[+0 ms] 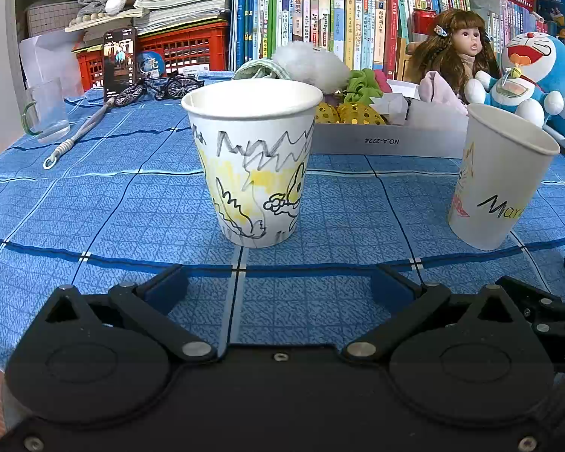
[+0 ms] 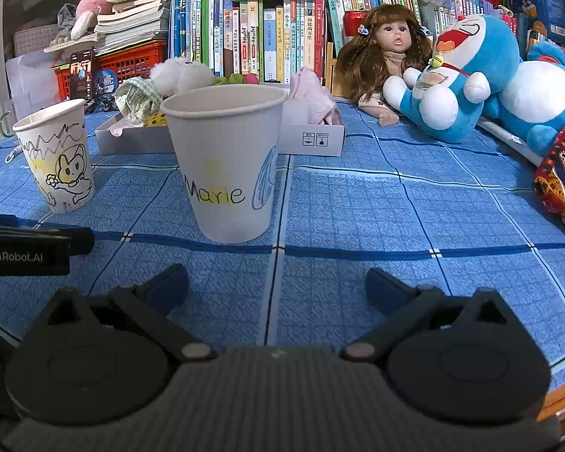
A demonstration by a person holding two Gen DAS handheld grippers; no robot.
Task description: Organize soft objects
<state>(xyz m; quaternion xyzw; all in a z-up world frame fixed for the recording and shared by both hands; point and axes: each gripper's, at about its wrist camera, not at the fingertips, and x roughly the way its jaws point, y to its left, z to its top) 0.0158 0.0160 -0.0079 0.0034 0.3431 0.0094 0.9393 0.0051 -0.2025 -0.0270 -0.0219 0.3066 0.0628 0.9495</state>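
A shallow white box at the back of the blue cloth holds soft things: a white fluffy toy, green checked cloth, a green piece, yellow dotted pieces and pink cloth. Two drawn-on paper cups stand upright in front: the rabbit cup and the "Marie" cup. My left gripper is open just before the rabbit cup. My right gripper is open just before the "Marie" cup. Both hold nothing.
A doll and blue cat plush toys lie at the back right. A glass mug, a cord, a phone and a toy bicycle sit back left. Books and red crates line the rear.
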